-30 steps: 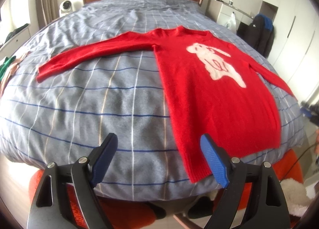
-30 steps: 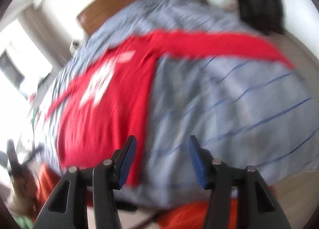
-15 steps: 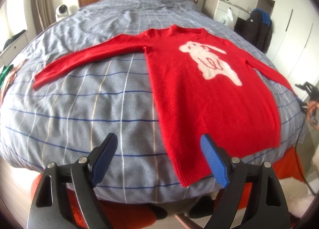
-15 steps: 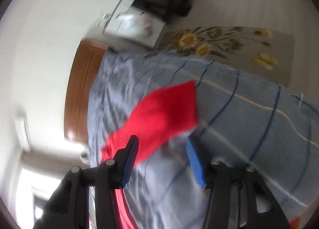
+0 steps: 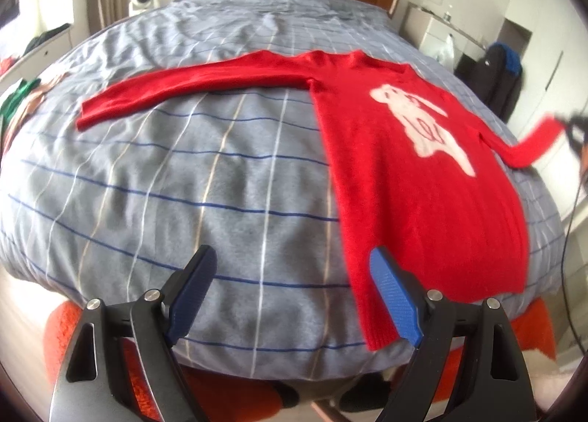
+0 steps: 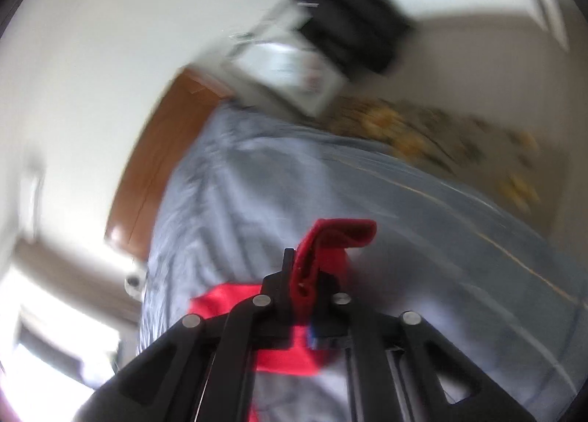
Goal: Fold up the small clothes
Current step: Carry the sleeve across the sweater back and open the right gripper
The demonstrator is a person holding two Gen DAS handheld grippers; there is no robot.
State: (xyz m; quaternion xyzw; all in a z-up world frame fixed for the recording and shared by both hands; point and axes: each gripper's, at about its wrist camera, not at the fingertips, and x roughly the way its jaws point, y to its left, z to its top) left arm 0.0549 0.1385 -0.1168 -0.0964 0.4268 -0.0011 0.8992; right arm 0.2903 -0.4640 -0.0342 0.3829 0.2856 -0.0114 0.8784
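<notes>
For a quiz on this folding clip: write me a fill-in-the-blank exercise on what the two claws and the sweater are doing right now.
1. The right claw is shut on the cuff of a sleeve of the ____ sweater.
2. The left claw hangs over the foot of the bed with its jaws ____.
3. The sweater's other sleeve lies ____ on the cover, untouched.
4. The white figure sits on the sweater's ____.

Missing words: red; open; flat; front

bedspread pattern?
Grey bedspread with a grid of thin blue, white and tan lines; clearest in the left wrist view.
</notes>
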